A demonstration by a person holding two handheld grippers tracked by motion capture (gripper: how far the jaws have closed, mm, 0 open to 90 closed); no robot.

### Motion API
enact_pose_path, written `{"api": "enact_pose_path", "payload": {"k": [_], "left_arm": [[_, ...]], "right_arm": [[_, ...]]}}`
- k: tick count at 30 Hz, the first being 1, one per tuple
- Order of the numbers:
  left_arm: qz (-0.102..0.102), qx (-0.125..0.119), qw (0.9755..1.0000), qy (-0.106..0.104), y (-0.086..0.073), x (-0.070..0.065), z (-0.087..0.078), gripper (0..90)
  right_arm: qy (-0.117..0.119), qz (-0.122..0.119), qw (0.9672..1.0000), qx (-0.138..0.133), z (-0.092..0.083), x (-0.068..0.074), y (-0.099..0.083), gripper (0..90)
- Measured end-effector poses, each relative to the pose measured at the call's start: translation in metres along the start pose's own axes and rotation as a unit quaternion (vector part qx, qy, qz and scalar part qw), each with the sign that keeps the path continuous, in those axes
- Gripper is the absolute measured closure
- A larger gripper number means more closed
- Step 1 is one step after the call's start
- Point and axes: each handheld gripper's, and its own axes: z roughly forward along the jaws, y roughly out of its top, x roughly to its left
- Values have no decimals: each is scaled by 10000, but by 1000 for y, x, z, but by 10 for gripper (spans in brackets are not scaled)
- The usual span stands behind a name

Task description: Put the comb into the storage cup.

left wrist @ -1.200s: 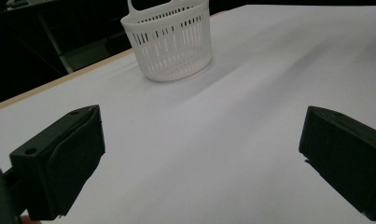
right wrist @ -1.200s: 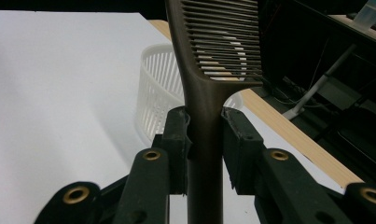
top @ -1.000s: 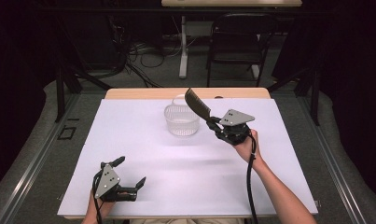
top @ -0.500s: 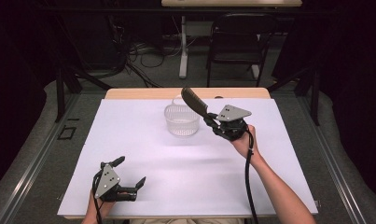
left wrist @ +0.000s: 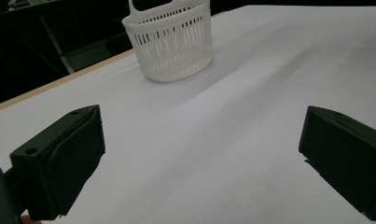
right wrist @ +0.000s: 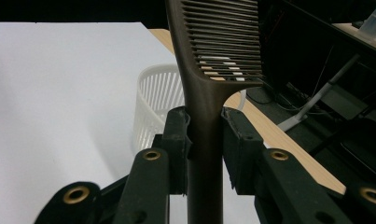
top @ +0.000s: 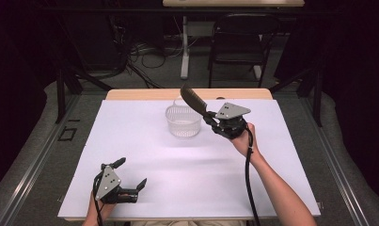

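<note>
Table (top: 145, 155), white-topped, wood edge at the far side; bears all items and both hands. Basket (top: 183, 121), white slotted plastic with a handle loop, upright, standing just to the left of and below the right gripper (top: 209, 117), well ahead of the left gripper (top: 130, 181); presumably the destination, hence left free and open-mouthed. Comb (top: 193, 100), dark, wide-toothed, clamped by its handle between the right gripper's jaws, toothed end raised up and leftward over the basket's far rim; in the right gripper view (right wrist: 205, 135) the pads press either side of the handle (right wrist: 203, 140), a grip low on the shaft that likely leaves the head clear for lowering in. Left gripper resting at the near edge, jaws spread wide with nothing between them, seemingly idle. Against the frame a second ago: the comb and right gripper sit slightly nearer the basket; the left gripper and basket are unchanged.
</note>
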Motion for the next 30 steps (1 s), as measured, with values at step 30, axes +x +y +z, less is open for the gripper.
{"api": "enact_pose_path", "payload": {"k": [30], "left_arm": [[-21,-2,10000,27,0,1,0,7]], "right_arm": [[23,16,10000,-61,15,-7,18,724]]}}
